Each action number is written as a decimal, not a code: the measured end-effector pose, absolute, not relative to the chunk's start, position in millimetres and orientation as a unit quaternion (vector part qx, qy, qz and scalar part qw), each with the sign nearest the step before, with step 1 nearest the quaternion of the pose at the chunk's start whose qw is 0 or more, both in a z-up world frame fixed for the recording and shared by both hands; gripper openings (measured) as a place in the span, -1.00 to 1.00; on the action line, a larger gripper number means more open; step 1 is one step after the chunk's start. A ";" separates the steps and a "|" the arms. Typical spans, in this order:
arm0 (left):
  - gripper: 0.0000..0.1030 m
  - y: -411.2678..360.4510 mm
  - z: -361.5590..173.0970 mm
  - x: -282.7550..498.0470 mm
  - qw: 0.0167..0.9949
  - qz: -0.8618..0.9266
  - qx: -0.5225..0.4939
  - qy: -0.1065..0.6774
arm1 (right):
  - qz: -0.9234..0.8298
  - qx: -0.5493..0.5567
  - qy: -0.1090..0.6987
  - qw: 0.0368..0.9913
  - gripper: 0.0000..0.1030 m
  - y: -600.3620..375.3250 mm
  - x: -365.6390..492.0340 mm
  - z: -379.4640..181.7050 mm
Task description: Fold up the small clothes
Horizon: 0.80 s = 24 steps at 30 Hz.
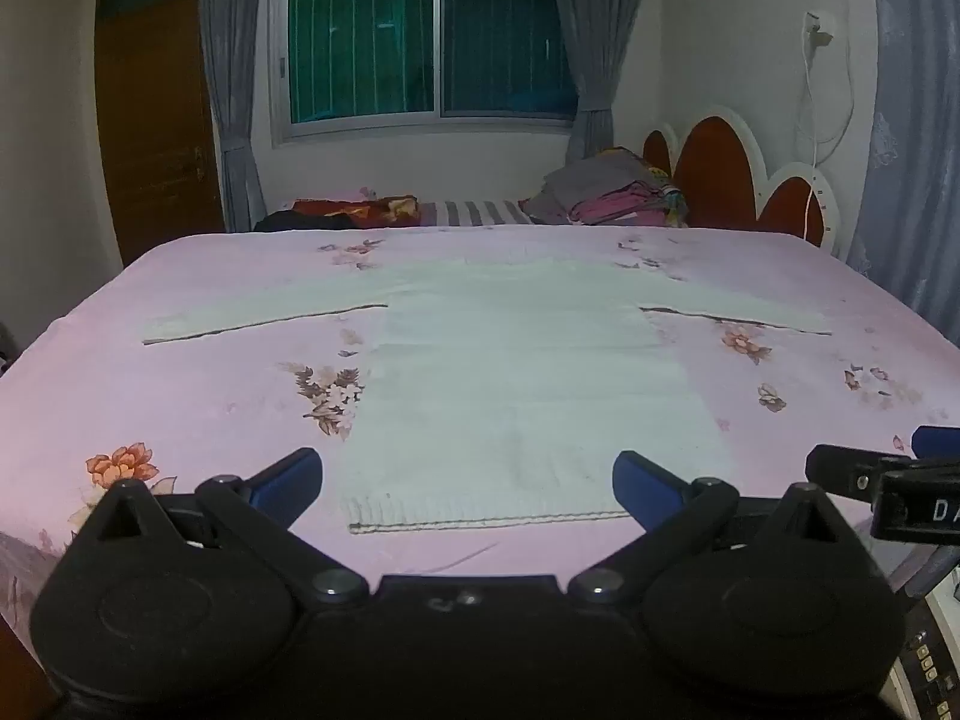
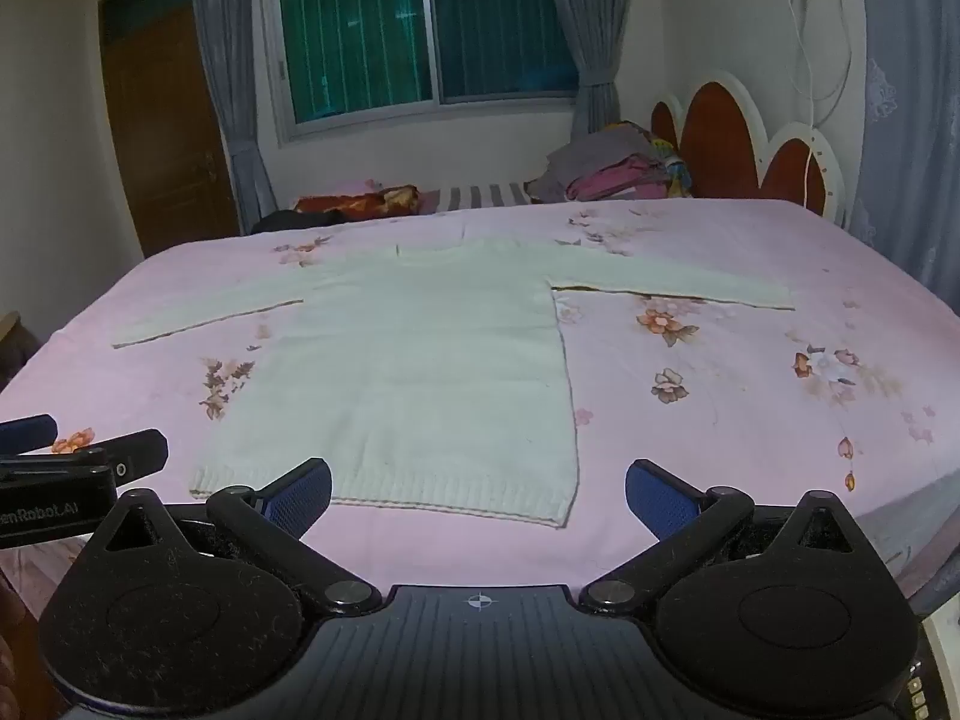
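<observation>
A: Sweater [image 1: 510,372] first: your white knit lies flat across the middle of both frames, face up on the pink floral bed [image 1: 180,396], both sleeves spread out to left and right, ribbed hem nearest you.

B: And my tools?

A: Your left tool [image 1: 468,483] has its jaws spread wide and holds nothing. In the left wrist view its blue pads [image 1: 288,480] sit at the lower centre of the frame, one to each side of the hem, not touching the knit as far as you can see.

B: The right one?

A: Your right tool [image 2: 479,495] is also wide apart and empty. In its own view the left pad overlaps the hem at lower centre, while the right pad lies over bare sheet beyond the sweater's lower right corner. You can see its edge at the right border of the left wrist view too.

B: Anything else on the bed?

A: A pile of folded clothes [image 2: 606,171] sits at the far side, upper right of centre, beside the red headboard [image 2: 720,132]. The window [image 1: 420,42] with grey curtains fills the top centre.
</observation>
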<state>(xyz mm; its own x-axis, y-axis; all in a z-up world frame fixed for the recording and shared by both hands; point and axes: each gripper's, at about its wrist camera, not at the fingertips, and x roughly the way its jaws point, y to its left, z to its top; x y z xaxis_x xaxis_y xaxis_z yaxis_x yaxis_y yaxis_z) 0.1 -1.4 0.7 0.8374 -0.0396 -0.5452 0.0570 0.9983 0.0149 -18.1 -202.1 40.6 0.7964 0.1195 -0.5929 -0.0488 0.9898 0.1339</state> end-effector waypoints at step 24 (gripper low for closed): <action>0.99 3.4 -1.5 1.8 0.958 -0.010 0.016 0.286 | 0.048 0.060 0.313 0.947 1.00 -202.0 -11.0 45.2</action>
<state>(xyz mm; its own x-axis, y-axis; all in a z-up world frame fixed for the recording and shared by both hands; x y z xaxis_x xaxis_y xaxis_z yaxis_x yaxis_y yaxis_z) 1.8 3.4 -1.5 0.8366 -0.0100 -0.5477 0.0286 0.9993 0.0254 -11.0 -202.0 45.2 0.7991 0.1286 -0.5873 -0.0531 0.9881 0.1441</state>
